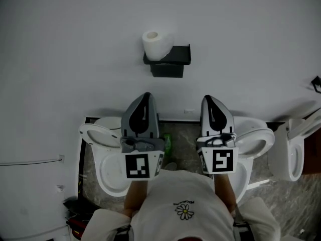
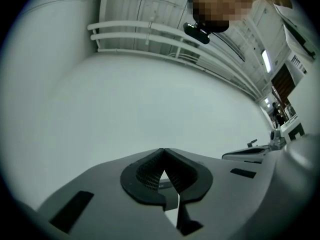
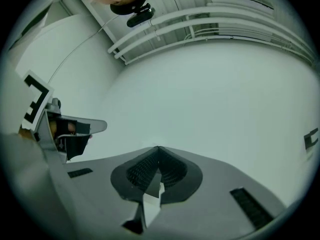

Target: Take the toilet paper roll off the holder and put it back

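Observation:
A white toilet paper roll [image 1: 156, 44] sits on a black holder [image 1: 170, 60] fixed to the white wall, seen in the head view near the top centre. My left gripper [image 1: 145, 95] hangs well below the roll, its jaws shut with nothing between them. Beside it, the right gripper [image 1: 208, 98] stands at the same height, also shut and empty. In the left gripper view the left gripper [image 2: 162, 150] points at bare wall, tips touching. The right gripper [image 3: 158, 148] in its own view faces bare wall too. Neither gripper view shows the roll.
Two white toilets [image 1: 105, 149] [image 1: 253, 142] stand below the grippers on a marble floor [image 1: 178, 144], with another white fixture [image 1: 293, 149] at the right. A green object [image 1: 167, 143] lies between the toilets. A small black fitting [image 1: 316, 83] marks the wall's right edge.

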Demonstrator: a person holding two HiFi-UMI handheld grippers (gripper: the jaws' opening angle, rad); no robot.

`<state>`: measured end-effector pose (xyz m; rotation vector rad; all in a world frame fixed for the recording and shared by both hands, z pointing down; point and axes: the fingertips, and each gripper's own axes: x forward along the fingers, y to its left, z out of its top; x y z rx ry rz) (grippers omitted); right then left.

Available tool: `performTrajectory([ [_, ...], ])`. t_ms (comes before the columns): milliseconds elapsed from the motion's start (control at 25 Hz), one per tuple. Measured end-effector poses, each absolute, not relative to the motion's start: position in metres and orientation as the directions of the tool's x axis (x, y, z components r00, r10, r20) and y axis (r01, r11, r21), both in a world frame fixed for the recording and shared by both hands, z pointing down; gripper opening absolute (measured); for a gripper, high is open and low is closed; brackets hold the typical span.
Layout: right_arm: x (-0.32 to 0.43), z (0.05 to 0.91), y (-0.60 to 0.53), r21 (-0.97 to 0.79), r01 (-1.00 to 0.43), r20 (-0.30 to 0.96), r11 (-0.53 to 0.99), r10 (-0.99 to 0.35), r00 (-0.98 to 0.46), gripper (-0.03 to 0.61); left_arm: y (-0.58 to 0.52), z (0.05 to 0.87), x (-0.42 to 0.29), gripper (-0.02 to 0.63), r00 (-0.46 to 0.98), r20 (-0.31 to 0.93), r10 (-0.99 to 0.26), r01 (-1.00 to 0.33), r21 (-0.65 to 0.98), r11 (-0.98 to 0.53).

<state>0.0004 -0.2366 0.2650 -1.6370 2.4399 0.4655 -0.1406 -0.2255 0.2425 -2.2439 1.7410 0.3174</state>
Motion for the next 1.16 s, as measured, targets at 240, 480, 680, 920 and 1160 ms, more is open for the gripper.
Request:
performTrajectory([
  [240, -0.004, 0.275, -0.23, 0.161, -0.916, -0.279, 0.366, -0.874, -0.399, 0.009, -0.227, 0.268, -0.14, 0.017, 0.225, -0.289, -0.93, -0.974, -0.058, -0.217],
  [480, 0.001, 0.287, -0.226, 0.138, -0.918, -0.24, 0.371, -0.887, -0.395, 0.009, -0.227, 0.274, -0.139, 0.017, 0.219, -0.275, -0.936, -0.976, -0.073, -0.207],
  [680, 0.004, 0.294, -0.224, 0.138, -0.914, -0.217, 0.382, -0.889, -0.404, 0.009, -0.227, 0.281, -0.136, 0.017, 0.231, -0.26, -0.937, -0.971, -0.125, -0.205],
  [920, 0.007, 0.304, -0.224, 0.118, -0.911, -0.183, 0.396, -0.893, -0.412, 0.009, -0.225, 0.278, -0.132, 0.017, 0.207, -0.245, -0.947, -0.977, -0.104, -0.187],
  [1160, 0.013, 0.322, -0.225, 0.102, -0.917, -0.11, 0.386, -0.911, -0.396, 0.009, -0.218, 0.272, -0.144, 0.015, 0.168, -0.236, -0.957, -0.982, -0.128, -0.141],
])
